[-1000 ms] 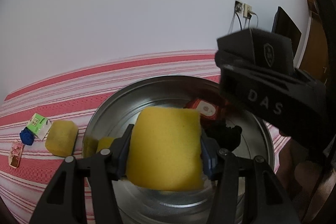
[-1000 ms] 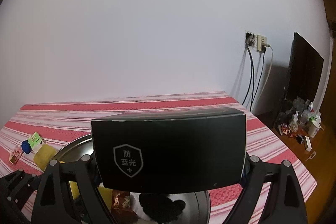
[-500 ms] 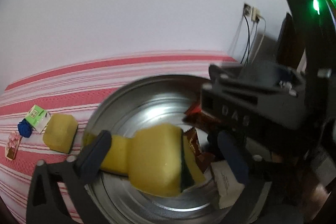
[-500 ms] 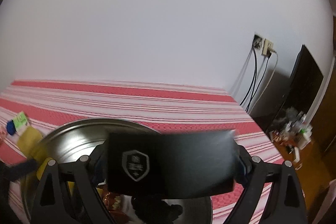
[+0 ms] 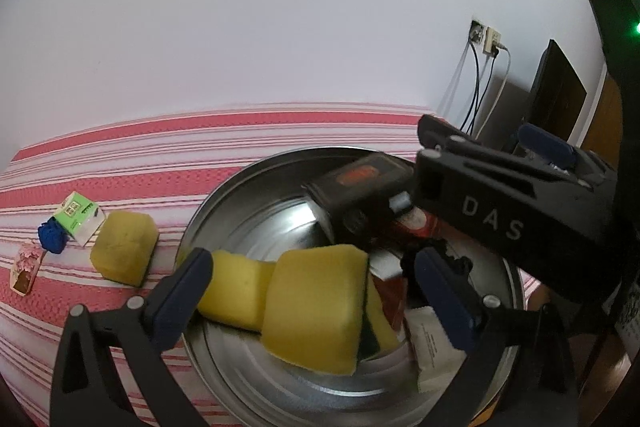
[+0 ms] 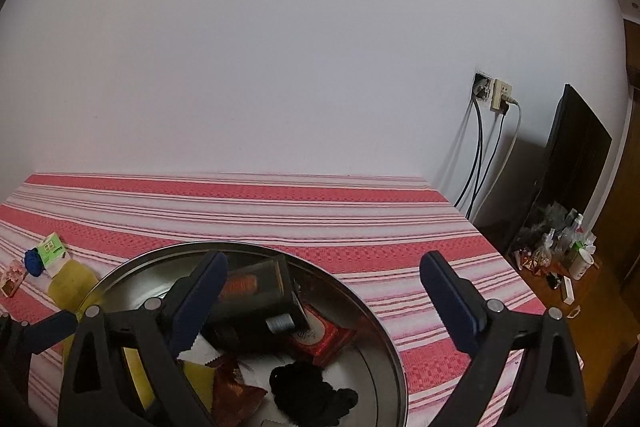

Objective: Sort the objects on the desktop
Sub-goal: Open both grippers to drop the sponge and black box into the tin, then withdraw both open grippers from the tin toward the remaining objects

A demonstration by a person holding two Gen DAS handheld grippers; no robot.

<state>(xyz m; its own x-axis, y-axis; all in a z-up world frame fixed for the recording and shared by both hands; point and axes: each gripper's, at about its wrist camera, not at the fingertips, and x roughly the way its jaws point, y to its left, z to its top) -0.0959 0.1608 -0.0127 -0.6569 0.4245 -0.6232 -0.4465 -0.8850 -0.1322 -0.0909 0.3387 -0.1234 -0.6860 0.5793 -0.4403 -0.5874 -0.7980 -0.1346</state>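
A big metal bowl (image 5: 256, 175) (image 6: 160, 253) stands on the red striped cloth. In it a yellow sponge (image 5: 316, 307) leans on another sponge (image 5: 236, 291), loose between the fingers of my open left gripper (image 5: 312, 259). A black box (image 5: 360, 187) (image 6: 252, 291) lies tilted in the bowl. My right gripper (image 6: 324, 263) hangs above it with its jaws opening; nothing is between them and no pad touches the box. In the left wrist view the right gripper (image 5: 480, 147) hangs over the bowl's right side.
Left of the bowl on the cloth lie a third yellow sponge (image 5: 124, 251), a green and white box (image 5: 78, 219), a blue bundle (image 5: 50, 237) and a pink packet (image 5: 26, 267). The bowl also holds a red packet (image 6: 320, 339), a black bundle (image 6: 312, 395) and wrappers. Cables (image 6: 480, 155) hang beyond the table's right edge.
My left gripper opened and the yellow sponge dropped into the bowl. My right gripper let go of the black box, which now lies in the bowl.
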